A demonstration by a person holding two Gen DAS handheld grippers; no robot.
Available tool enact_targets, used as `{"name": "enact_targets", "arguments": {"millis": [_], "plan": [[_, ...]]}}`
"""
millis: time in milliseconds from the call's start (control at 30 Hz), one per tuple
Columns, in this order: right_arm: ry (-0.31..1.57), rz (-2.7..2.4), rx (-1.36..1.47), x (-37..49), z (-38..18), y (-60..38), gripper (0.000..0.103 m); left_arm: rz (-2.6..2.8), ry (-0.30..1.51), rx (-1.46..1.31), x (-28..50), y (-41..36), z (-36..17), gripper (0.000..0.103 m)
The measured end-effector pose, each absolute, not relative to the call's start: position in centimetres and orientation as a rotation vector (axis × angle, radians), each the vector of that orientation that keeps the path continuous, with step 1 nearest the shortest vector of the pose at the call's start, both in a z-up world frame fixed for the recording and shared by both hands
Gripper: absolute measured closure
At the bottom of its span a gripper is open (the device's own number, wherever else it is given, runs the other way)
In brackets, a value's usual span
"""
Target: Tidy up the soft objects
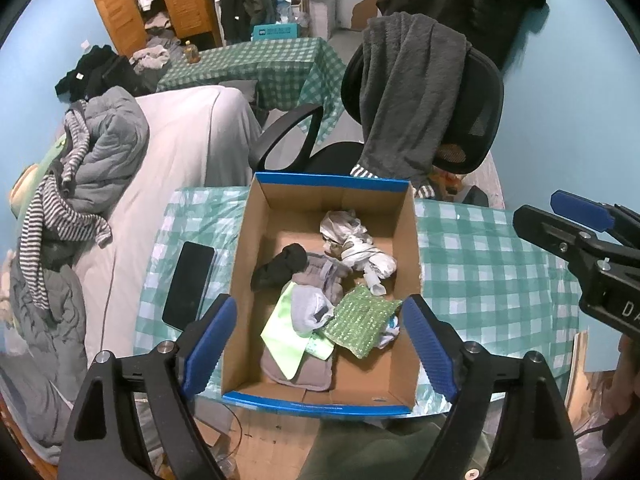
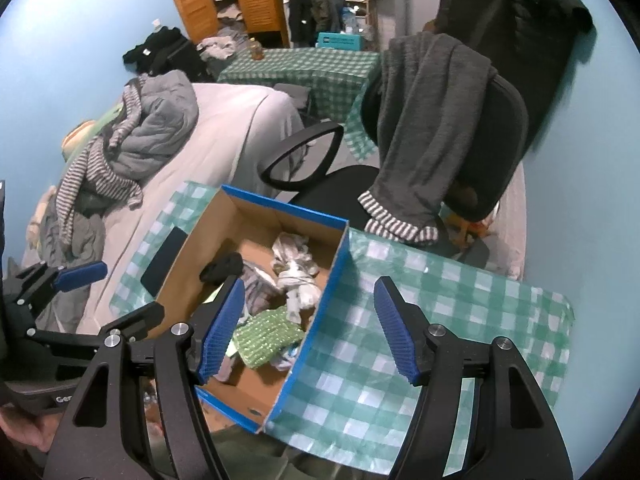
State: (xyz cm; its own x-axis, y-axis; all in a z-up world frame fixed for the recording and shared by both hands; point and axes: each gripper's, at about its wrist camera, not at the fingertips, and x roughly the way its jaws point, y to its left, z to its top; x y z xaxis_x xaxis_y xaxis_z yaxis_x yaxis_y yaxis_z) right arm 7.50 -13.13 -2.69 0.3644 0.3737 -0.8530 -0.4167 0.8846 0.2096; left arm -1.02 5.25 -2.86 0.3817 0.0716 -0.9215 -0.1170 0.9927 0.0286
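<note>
You held both tools above the cardboard box point(image 1: 408, 248), and neither carried anything. Your left gripper point(image 1: 320, 344) hung over the near end of the box with its blue fingers spread wide, nothing between them. Your right gripper point(image 2: 310, 332) was likewise spread and empty, straddling the box's right wall, one finger over the inside and the other over the checked tablecloth point(image 2: 440, 320) beside the box.

The soft things all lay inside the box: a black sock point(image 1: 280, 266) toward its left wall, a white crumpled cloth point(image 1: 352, 244) toward its far end, a grey garment point(image 1: 316, 276) in the middle, and a green knitted cloth point(image 1: 360, 320) with a pale green cloth point(image 1: 286, 340) near the front. The cloth to the right of the box looked bare; a dark phone point(image 1: 188, 286) lay just left of the box.

I judge you were at or near the end of the gathering step. Your next move called for checking around the box for any soft item left out, or else drawing both tools back.
</note>
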Motion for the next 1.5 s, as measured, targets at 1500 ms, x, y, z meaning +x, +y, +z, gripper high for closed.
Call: {"name": "enact_targets", "arguments": {"millis": [1500], "plan": [[1.077, 0.481, -0.005, 6.4, -1.0, -16.1, 0.036, 0.136, 1.197, -0.046, -2.2, 2.0, -1.0, 0.016]]}}
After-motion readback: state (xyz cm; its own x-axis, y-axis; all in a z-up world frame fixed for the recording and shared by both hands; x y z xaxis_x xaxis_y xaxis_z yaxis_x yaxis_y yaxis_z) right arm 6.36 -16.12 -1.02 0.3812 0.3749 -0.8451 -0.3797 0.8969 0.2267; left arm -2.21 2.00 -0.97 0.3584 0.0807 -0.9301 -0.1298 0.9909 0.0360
